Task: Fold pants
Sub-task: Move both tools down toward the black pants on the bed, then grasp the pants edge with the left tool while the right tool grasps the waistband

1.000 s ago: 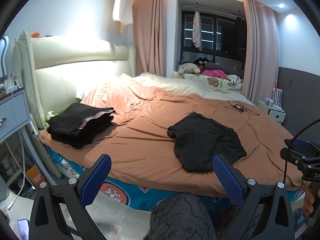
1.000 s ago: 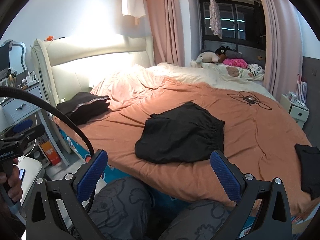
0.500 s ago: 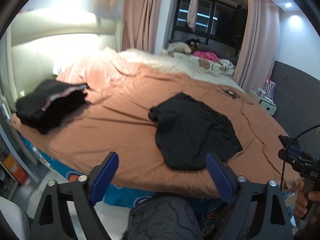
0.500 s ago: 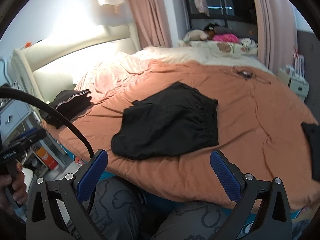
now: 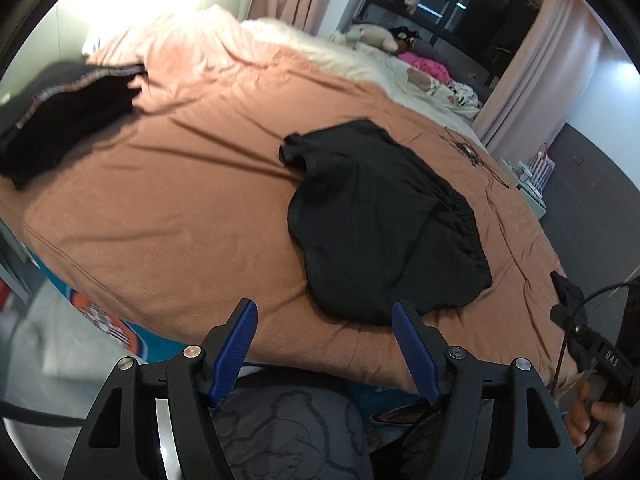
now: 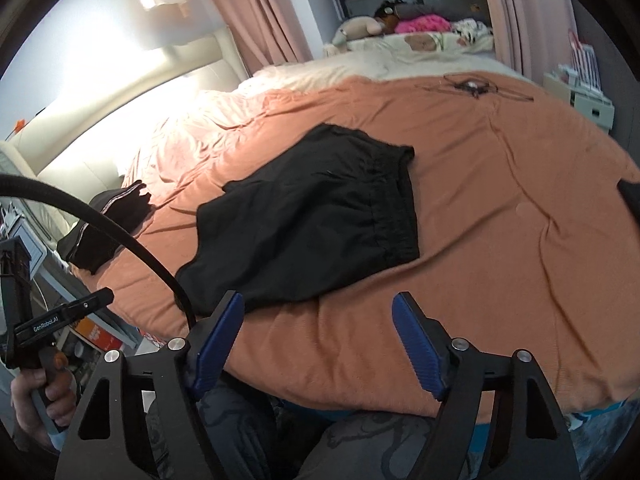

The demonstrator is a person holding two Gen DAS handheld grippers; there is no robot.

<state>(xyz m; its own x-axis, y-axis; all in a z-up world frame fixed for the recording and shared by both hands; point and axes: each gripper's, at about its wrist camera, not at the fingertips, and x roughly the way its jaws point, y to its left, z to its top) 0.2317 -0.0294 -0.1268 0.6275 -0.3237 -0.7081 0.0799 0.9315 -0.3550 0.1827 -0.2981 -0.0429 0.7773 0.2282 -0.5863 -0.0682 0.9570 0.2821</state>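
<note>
A pair of black shorts (image 5: 376,220) (image 6: 316,216) lies spread flat on the orange bedspread (image 5: 180,184) (image 6: 500,200), its elastic waistband to the right. My left gripper (image 5: 324,322) hovers over the bed's near edge, just short of the shorts' near hem. Its blue-padded jaws are closing with nothing between them. My right gripper (image 6: 320,314) hangs over the near edge too, short of the shorts' lower corner. Its jaws are closing as well and hold nothing.
A stack of folded black clothes (image 5: 60,120) (image 6: 108,224) sits at the left near the cream headboard (image 6: 120,120). A cable (image 6: 472,86) lies on the far right of the bed. Plush toys (image 6: 384,20) line the far side. A person's knees (image 5: 288,428) are below the grippers.
Both grippers have moved toward the bed and tilted downward, so the shorts appear larger and nearer. The jaws of both have narrowed. Nothing has been taken hold of.
</note>
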